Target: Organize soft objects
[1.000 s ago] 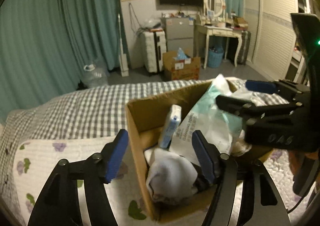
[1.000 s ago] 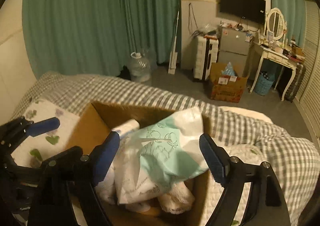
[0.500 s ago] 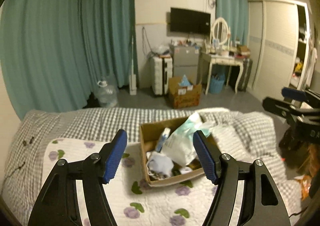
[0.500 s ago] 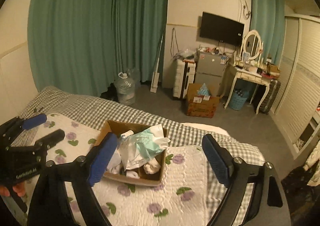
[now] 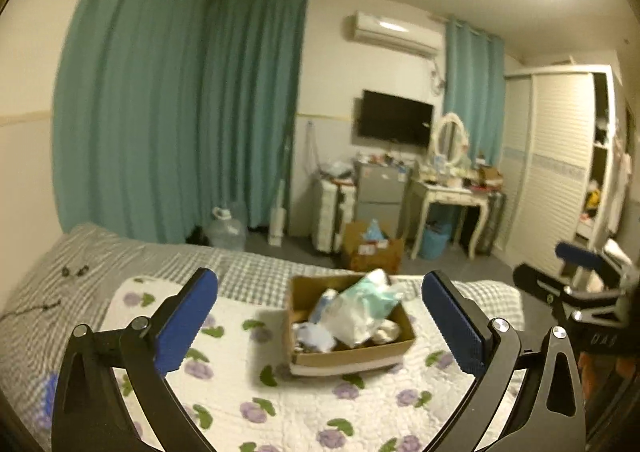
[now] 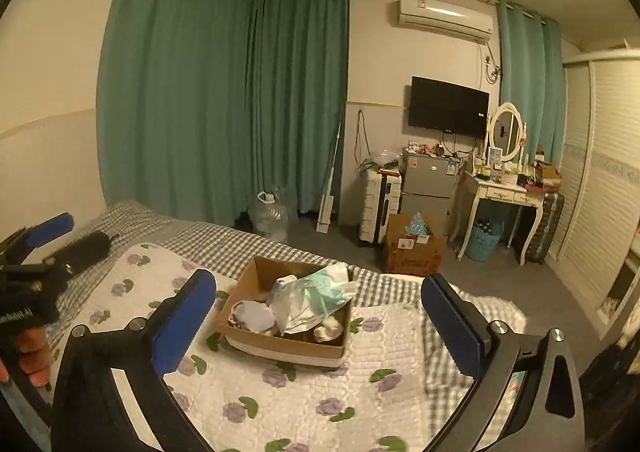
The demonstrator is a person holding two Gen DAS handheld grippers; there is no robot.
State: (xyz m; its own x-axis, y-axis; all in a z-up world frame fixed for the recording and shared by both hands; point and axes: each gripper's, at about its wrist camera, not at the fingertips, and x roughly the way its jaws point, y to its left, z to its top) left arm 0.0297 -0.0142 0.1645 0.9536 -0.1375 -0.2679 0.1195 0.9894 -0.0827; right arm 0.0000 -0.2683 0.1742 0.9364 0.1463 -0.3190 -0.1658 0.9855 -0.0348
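One cardboard box (image 6: 280, 344) holds soft packets (image 6: 316, 296).

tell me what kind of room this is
A bedroom, most likely in a home: a bed with a floral quilt, a dressing table with an oval mirror, and a wall-mounted TV.

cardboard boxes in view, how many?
2. One cardboard box sits on the floral quilt, filled with soft items. A second box stands on the floor by the dressing table. Others may be hidden.
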